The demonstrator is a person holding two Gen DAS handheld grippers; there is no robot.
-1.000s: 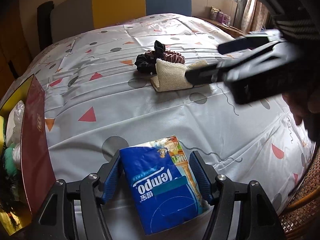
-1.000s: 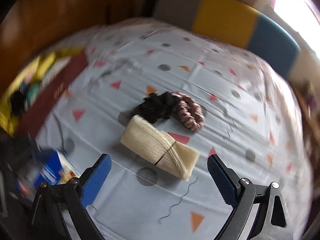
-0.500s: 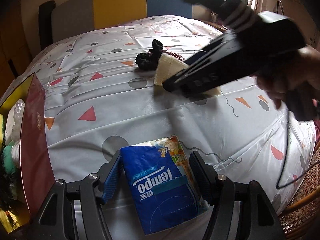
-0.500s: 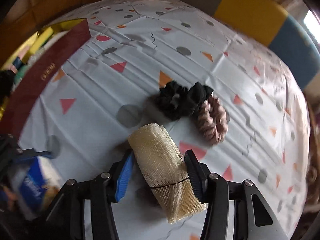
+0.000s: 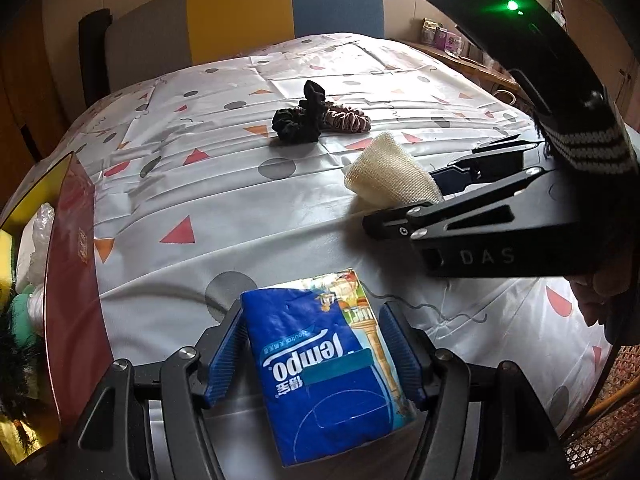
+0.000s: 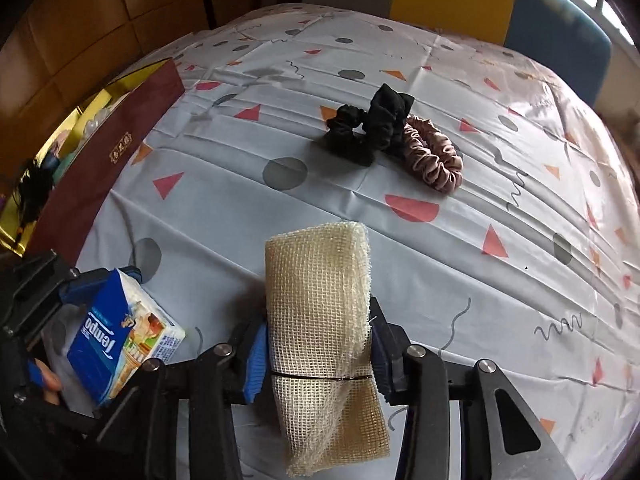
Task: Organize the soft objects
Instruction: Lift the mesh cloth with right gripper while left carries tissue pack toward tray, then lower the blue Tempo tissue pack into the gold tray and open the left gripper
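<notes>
My left gripper (image 5: 316,348) is shut on a blue Tempo tissue pack (image 5: 324,376), held just above the patterned tablecloth; the pack also shows in the right wrist view (image 6: 120,336). My right gripper (image 6: 318,344) is shut on a beige mesh cloth roll (image 6: 320,312), lifted off the cloth; the roll shows in the left wrist view (image 5: 390,178) at the right gripper's tips. A black scrunchie (image 6: 368,130) and a pink scrunchie (image 6: 434,156) lie together farther back on the table, also in the left wrist view (image 5: 304,120).
A dark red box with a yellow lining (image 5: 72,264) stands at the left table edge and holds several soft items; it also shows in the right wrist view (image 6: 104,152). A grey, yellow and blue chair back (image 5: 240,12) is behind the table. A wicker chair (image 5: 600,432) is at right.
My right gripper closed on the mesh roll and lifted it, moving toward the near side. My left gripper stayed still with the tissue pack.
</notes>
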